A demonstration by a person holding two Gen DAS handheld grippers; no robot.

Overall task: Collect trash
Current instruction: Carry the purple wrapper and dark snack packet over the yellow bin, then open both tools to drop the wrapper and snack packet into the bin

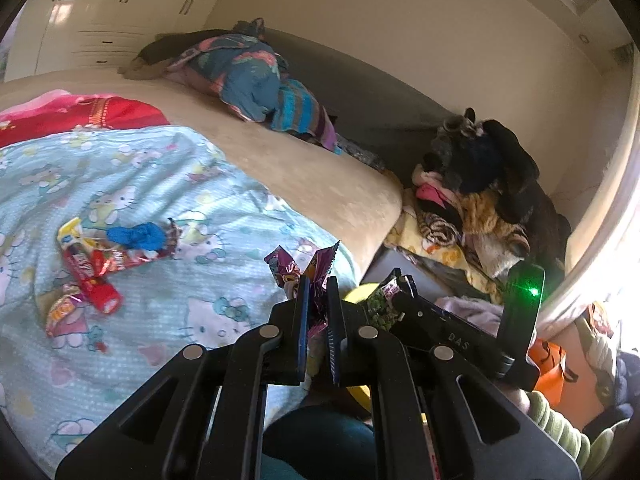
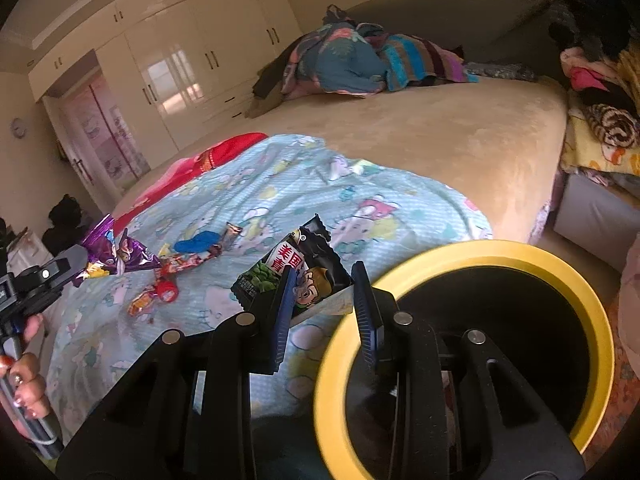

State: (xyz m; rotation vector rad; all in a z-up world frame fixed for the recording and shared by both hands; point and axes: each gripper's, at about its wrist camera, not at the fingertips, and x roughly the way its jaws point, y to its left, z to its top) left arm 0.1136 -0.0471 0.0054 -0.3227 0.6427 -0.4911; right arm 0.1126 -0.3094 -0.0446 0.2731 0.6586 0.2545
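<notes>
Left gripper (image 1: 318,300) clamped on a purple foil wrapper (image 1: 298,270) at frame centre; right gripper (image 2: 324,294) pinched a black snack packet (image 2: 304,272) beside the yellow-rimmed bin (image 2: 592,308). Both looked light, crinkly, probably slippery; best gripped across a flattened edge.

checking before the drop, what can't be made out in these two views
- Yellow-rimmed bin: its inside is black in the right wrist view, contents unreadable; in the left wrist view the grippers hide nearly all of it.
- Purple wrapper in the left gripper: lower part hidden between the pads.
- Black pea snack packet in the right gripper: small print too small to read.
</notes>
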